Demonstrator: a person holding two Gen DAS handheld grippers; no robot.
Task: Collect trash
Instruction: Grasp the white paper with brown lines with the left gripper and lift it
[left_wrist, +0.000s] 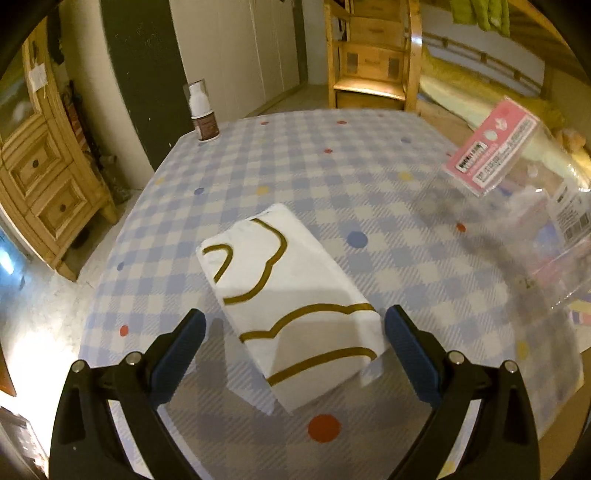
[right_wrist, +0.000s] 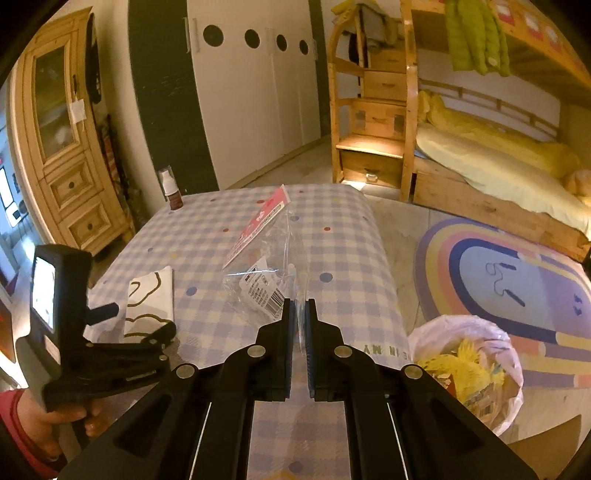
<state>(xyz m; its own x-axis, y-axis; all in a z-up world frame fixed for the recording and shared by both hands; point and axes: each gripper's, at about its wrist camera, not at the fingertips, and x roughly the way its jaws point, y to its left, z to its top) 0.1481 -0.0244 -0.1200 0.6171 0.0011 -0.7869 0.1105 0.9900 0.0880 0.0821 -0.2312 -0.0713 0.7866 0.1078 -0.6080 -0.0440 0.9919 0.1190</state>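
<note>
A clear plastic wrapper with a pink label (right_wrist: 264, 254) is pinched at its near edge between the fingers of my right gripper (right_wrist: 300, 306), which is shut on it and holds it above the checked table (right_wrist: 343, 258). The wrapper also shows blurred at the right of the left wrist view (left_wrist: 517, 192). My left gripper (left_wrist: 295, 328) is open, its jaws on either side of a white tissue pack with gold lines (left_wrist: 291, 295) lying on the table. The left gripper also shows in the right wrist view (right_wrist: 140, 321). A trash bag (right_wrist: 469, 365) with yellow trash stands on the floor, right of the table.
A small brown and white bottle (left_wrist: 203, 110) stands at the table's far left corner. A wooden cabinet (right_wrist: 62, 147) stands to the left. A bunk bed with stairs (right_wrist: 480, 147) and a colourful rug (right_wrist: 517, 280) lie to the right.
</note>
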